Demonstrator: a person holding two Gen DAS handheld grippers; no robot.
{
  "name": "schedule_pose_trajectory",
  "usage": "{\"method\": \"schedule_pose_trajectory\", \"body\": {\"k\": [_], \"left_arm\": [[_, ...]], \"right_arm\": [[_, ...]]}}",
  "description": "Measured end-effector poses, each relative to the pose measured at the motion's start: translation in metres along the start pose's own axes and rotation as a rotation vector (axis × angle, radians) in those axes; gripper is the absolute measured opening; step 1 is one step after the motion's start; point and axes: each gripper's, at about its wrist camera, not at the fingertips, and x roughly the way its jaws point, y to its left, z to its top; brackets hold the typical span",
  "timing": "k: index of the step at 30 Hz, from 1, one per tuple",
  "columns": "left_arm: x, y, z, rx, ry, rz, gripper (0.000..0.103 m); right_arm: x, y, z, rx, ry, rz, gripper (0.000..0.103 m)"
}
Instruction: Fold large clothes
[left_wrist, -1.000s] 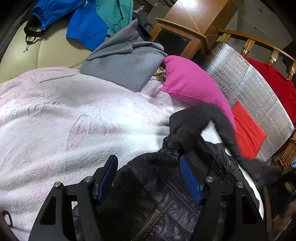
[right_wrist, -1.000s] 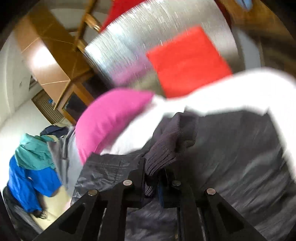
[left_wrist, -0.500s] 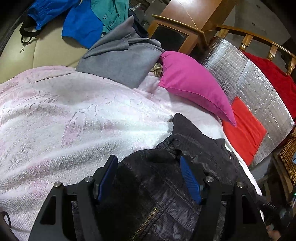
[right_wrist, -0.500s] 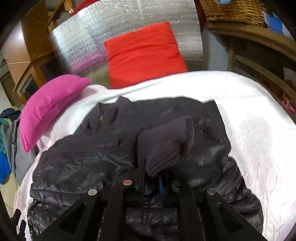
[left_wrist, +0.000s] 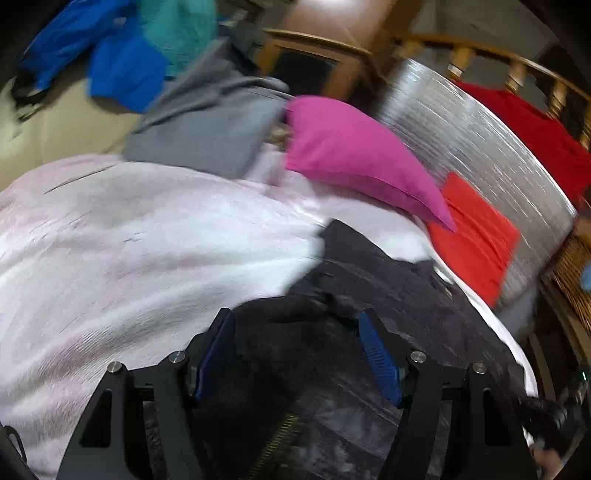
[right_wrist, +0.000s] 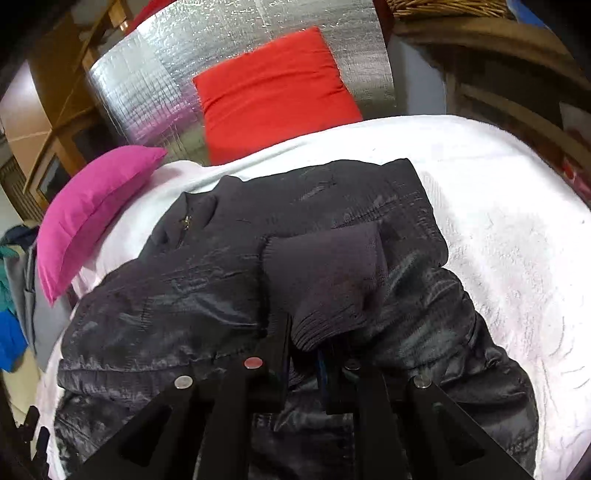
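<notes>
A black quilted jacket (right_wrist: 229, 295) of shiny, crinkled nylon lies spread on a pale pink-and-white terry blanket (right_wrist: 498, 229) with a nubbly, faintly embossed pile. Its stand-up collar and brass zipper pull (right_wrist: 185, 220) point toward the far edge of the blanket, and the fabric is gathered in soft ridges along the near side.

The right gripper (right_wrist: 317, 354) has its 2 fingers drawn narrow, pinching the ribbed knit cuff (right_wrist: 325, 291) of 1 sleeve; the cuff is a matte, dark wool-like band that bulges up over the fingertips and sits folded across the middle of the jacket body.

The left gripper (left_wrist: 295, 350) stands wide, its 2 blue ridged pads (left_wrist: 380, 358) well apart with nothing between them, hovering just over the jacket's front near the brass zipper teeth (left_wrist: 277, 439). That view is smeared by motion blur.

Beyond the jacket a magenta cushion (right_wrist: 92, 210), smooth and tapering to a corner, lies on the blanket's edge. Behind it a flat orange-red cushion (right_wrist: 273, 92) leans against a silver quilted foil panel (right_wrist: 155, 85). In the left wrist view a folded grey sweatshirt (left_wrist: 207, 125) lies on the far side of the blanket, with blue and teal garments (left_wrist: 125, 55) heaped beyond it on a cream surface.
</notes>
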Motion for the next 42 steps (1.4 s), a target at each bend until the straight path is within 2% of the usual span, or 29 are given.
{"method": "schedule_pose_trajectory", "body": {"k": [3,6,8,9,10,11,13,16,19,22,24,26,27,28,29,31,34,36,38,39,42], "left_arm": [[0.002,-0.017,0.022,0.054,0.010,-0.051,0.070],[0.035,-0.042,0.052,0.130,0.095,-0.112,0.070],[0.057,-0.058,0.059,0.197,0.128,-0.102,0.070],[0.073,-0.067,0.059,0.250,0.154,-0.092,0.070],[0.088,-0.074,0.054,0.301,0.185,-0.051,0.065],[0.109,-0.079,0.046,0.364,0.227,0.034,0.062],[0.137,-0.078,0.032,0.419,0.318,0.107,0.061],[0.142,-0.086,0.022,0.522,0.274,0.129,0.063],[0.135,-0.087,0.031,0.491,0.284,0.119,0.062],[0.115,-0.091,0.045,0.461,0.200,0.075,0.062],[0.106,-0.103,0.042,0.512,0.140,0.056,0.062],[0.124,-0.112,0.029,0.593,0.204,0.118,0.062],[0.144,-0.111,0.016,0.618,0.295,0.151,0.062],[0.150,-0.111,0.009,0.637,0.293,0.164,0.063],[0.147,-0.114,0.004,0.671,0.241,0.173,0.063],[0.144,-0.117,0.000,0.702,0.222,0.182,0.063],[0.137,-0.113,0.012,0.650,0.230,0.162,0.062],[0.124,-0.116,0.023,0.612,0.174,0.145,0.062],[0.111,-0.125,0.026,0.611,0.124,0.122,0.062],[0.110,-0.131,0.024,0.626,0.122,0.100,0.062],[0.127,-0.139,0.015,0.660,0.184,0.076,0.063]], "right_arm": [[-0.009,0.004,0.007,-0.020,-0.021,0.030,0.012],[-0.030,0.011,0.019,-0.033,-0.082,0.077,0.012],[-0.044,0.017,0.025,-0.061,-0.134,0.085,0.013],[-0.048,0.019,0.026,-0.075,-0.150,0.082,0.013],[-0.050,0.021,0.025,-0.094,-0.166,0.070,0.013],[-0.048,0.022,0.025,-0.107,-0.170,0.054,0.013],[-0.027,0.015,0.018,-0.109,-0.105,0.011,0.012],[0.008,-0.004,0.004,-0.049,0.020,0.003,0.012],[0.008,-0.005,-0.001,-0.059,0.012,-0.001,0.012],[0.010,-0.005,0.001,-0.050,0.027,0.004,0.013],[0.011,-0.006,0.001,-0.045,0.040,0.014,0.014],[0.009,-0.008,0.001,-0.028,0.048,0.031,0.016],[0.010,-0.010,0.003,-0.012,0.060,0.042,0.019],[0.009,-0.013,0.005,0.006,0.071,0.049,0.029],[0.002,-0.016,0.006,0.024,0.076,0.057,0.036],[-0.014,-0.017,0.006,0.027,0.065,0.075,0.072],[-0.045,-0.013,0.011,0.002,0.008,0.029,0.075],[-0.064,-0.009,0.016,0.007,-0.060,0.025,0.075],[-0.071,0.005,0.025,-0.001,-0.104,0.091,0.076],[-0.068,0.013,0.029,-0.018,-0.095,0.129,0.076],[-0.036,0.046,0.035,-0.080,-0.038,0.241,0.076]]}}
